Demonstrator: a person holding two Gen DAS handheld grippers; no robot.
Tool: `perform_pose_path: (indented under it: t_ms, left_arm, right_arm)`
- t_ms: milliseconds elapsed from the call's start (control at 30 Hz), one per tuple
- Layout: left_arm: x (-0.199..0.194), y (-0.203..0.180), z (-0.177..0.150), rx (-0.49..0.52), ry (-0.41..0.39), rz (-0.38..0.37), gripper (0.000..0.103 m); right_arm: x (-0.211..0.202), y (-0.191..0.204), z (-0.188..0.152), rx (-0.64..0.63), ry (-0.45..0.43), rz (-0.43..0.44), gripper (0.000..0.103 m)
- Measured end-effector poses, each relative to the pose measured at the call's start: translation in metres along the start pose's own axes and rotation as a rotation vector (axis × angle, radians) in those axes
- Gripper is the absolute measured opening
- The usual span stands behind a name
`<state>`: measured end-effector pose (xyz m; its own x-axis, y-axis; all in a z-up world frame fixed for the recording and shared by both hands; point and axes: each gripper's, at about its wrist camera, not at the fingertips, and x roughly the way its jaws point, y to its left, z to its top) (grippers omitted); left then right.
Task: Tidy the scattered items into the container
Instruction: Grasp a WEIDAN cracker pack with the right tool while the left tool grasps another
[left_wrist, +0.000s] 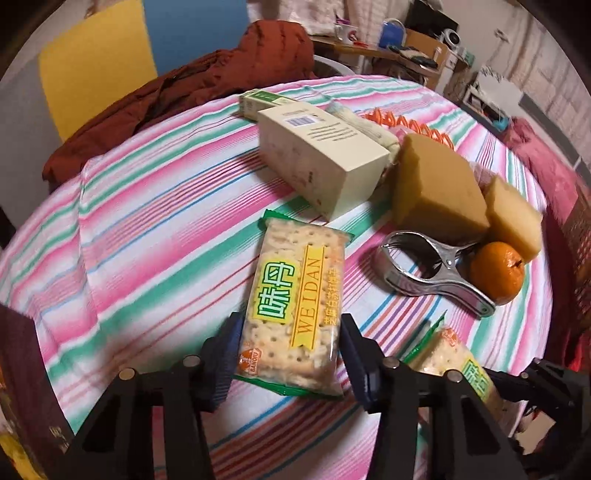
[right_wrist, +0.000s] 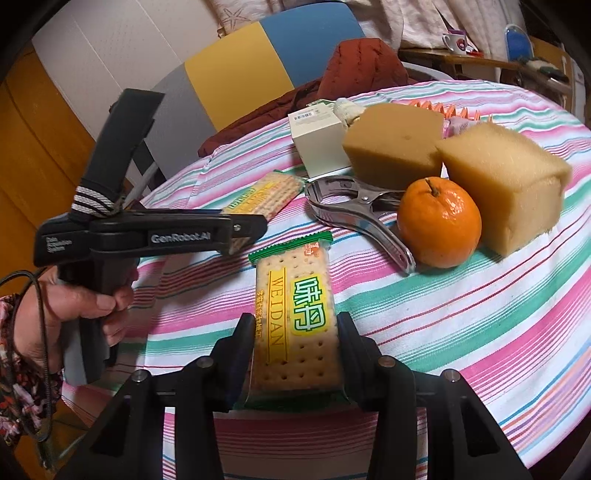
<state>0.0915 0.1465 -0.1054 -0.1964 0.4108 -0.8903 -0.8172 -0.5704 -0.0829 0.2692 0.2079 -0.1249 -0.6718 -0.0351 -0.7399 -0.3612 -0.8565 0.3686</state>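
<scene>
Left gripper straddles one cracker pack on the striped cloth, pads barely touching; right gripper is clamped on another pack.

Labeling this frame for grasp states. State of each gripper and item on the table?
left gripper: pads at the sides of a cracker pack, which lies flat on the cloth
right gripper: shut on second cracker pack
metal clamp: on its side, jaws shut
orange: whole, unpeeled
two sponges: loose on the table
white box: closed
</scene>
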Motion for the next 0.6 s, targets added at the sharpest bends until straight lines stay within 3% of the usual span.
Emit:
perform_pose_path:
  t_ms: [333,600]
  left_arm:
    - [-0.027,0.002,-0.034,-0.111,-0.025,-0.044,0.050]
    - [-0.054,-0.011,-0.061,-0.101,-0.070,-0.006,0.050]
  right_arm:
    - [-0.006,0.006,-0.003,0.022,0.011,-0.002,0.044]
    - [-0.012,0.022,-0.004,-0.006,0.016,0.008,0.044]
